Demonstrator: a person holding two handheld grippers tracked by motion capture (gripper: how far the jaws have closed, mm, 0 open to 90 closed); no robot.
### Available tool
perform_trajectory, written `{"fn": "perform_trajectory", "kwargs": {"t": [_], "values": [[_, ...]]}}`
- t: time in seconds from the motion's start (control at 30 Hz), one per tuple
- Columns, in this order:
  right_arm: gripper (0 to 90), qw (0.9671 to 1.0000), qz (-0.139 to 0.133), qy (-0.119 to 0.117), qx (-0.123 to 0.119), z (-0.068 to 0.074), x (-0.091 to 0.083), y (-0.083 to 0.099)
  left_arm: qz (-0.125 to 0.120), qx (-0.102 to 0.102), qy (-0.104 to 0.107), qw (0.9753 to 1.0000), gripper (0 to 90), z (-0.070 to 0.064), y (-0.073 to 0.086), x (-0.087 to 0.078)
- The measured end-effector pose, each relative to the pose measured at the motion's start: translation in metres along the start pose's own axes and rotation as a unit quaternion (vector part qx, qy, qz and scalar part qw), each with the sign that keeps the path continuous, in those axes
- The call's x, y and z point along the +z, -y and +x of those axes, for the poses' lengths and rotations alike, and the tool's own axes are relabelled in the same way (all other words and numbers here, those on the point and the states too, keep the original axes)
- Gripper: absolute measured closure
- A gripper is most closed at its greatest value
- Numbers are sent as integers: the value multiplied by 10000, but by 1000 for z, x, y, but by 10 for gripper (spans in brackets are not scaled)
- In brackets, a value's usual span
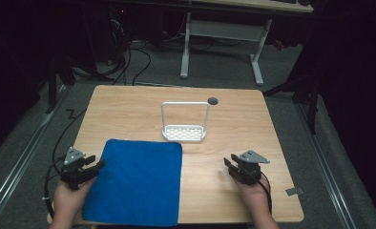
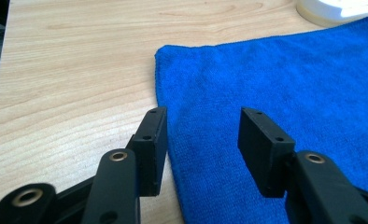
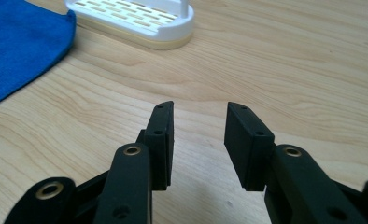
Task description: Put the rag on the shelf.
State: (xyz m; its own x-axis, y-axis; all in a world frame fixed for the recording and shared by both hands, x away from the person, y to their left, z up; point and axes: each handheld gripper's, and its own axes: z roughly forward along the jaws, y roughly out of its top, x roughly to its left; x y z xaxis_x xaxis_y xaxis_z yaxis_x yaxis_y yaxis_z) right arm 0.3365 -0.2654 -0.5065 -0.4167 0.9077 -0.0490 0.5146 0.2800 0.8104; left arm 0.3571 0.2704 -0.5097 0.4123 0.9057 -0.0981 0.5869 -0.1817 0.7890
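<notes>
Hands rest at the near edge of the counter (image 1: 129, 102), each on its own tool. At the left, the left hand-held gripper (image 1: 96, 165) sits with jaws apart astride the left border of the blue cloth (image 1: 136, 181), one jaw over bare wood and one over the fabric, probably placed to pinch that edge. The cloth lies flat, near-left. Beyond its far right corner stands a white slotted rack (image 1: 184, 132) with a tall wire loop. At the right, the right hand-held gripper (image 1: 229, 164) hovers with jaws parted over bare wood, holding nothing. The counter is pale woodgrain; grey carpet, cables and another desk's legs (image 1: 222, 50) lie beyond in a dark room.
</notes>
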Motion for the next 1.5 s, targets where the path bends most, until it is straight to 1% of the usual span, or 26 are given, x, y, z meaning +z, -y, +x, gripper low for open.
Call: {"fn": "perform_trajectory", "kwargs": {"t": [0.17, 0.37, 0.4, 0.43, 0.5, 0.6, 0.63, 0.67, 0.73, 0.77, 0.8, 0.83, 0.87, 0.9, 0.93, 1.0, 1.03, 1.07, 1.1, 1.13, 1.17, 1.23, 1.27, 1.3, 1.33, 1.5], "values": [[623, 9993, 183, -120, -311, 9, 7, 1, -10, -6, -28, 10000, 527, 2, 1, -1], [618, 9992, 88, -354, -133, 9, 11, -3, 64, 61, -67, 9999, 525, 3, 6, -4], [618, 9992, 85, -369, -140, 9, 13, -4, 41, 45, -71, 10000, 525, 3, 6, -5], [621, 9991, 118, -394, -125, 11, 15, -4, 20, -57, -3, 10000, 525, 4, 5, -6], [644, 9990, 126, -395, -159, 12, 15, -4, 34, -61, 1, 10000, 523, 3, 6, -7], [628, 9990, 63, -405, -183, 16, 13, -9, 88, 98, -50, 9999, 510, -2, 6, -8], [609, 9989, 33, -437, -186, 18, 12, -10, 88, 98, -50, 9999, 501, -2, 6, -8], [604, 9987, 29, -482, -180, 20, 11, -10, 111, 165, -28, 9998, 492, -4, 5, -8], [576, 9982, 16, -556, -235, 26, 12, -12, 122, 179, 0, 9998, 480, -5, 6, -8], [574, 9976, 35, -651, -247, 29, 13, -13, 148, 272, -31, 9995, 483, -7, 8, -9], [566, 9969, 46, -738, -264, 32, 14, -14, 148, 272, -31, 9995, 485, -7, 8, -9], [566, 9969, 46, -738, -264, 32, 14, -14, 153, 287, -36, 9995, 485, -8, 8, -10], [566, 9962, 54, -824, -278, 35, 15, -15, 136, 270, -39, 9995, 486, -7, 8, -11], [568, 9941, 54, -1042, -310, 43, 17, -17, 84, 209, -24, 9997, 500, -5, 8, -13], [568, 9941, 54, -1042, -310, 43, 17, -17, 84, 209, -24, 9997, 512, -5, 8, -13], [567, 9924, 51, -1141, -466, 54, 18, -18, 86, 127, 33, 9999, 522, -4, 8, -13], [565, 9904, 54, -1184, -714, 66, 19, -19, 114, 166, 17, 9998, 533, -5, 8, -13], [565, 9904, 54, -1184, -714, 66, 19, -19, 123, 204, -14, 9997, 533, -5, 8, -12], [574, 9868, 52, -1378, -849, 77, 22, -20, 128, 220, -35, 9997, 549, -6, 9, -12], [574, 9868, 52, -1378, -849, 77, 22, -20, 154, 228, -31, 9996, 549, -6, 9, -12], [597, 9836, 60, -1518, -976, 87, 24, -21, 166, 272, -47, 9995, 558, -7, 9, -12], [631, 9804, 43, -1643, -1086, 97, 26, -21, 171, 291, -40, 9994, 570, -8, 10, -14], [631, 9804, 43, -1643, -1086, 97, 26, -21, 171, 291, -40, 9994, 587, -8, 10, -14], [685, 9784, 32, -1714, -1154, 106, 27, -22, 192, 293, -11, 9994, 617, -8, 11, -14], [685, 9784, 32, -1714, -1154, 106, 27, -22, 242, 294, 23, 9993, 617, -9, 13, -14], [895, 9726, 103, -1952, -1259, 119, 33, -22, 531, 461, 150, 9974, 772, -12, 18, -10]]}}
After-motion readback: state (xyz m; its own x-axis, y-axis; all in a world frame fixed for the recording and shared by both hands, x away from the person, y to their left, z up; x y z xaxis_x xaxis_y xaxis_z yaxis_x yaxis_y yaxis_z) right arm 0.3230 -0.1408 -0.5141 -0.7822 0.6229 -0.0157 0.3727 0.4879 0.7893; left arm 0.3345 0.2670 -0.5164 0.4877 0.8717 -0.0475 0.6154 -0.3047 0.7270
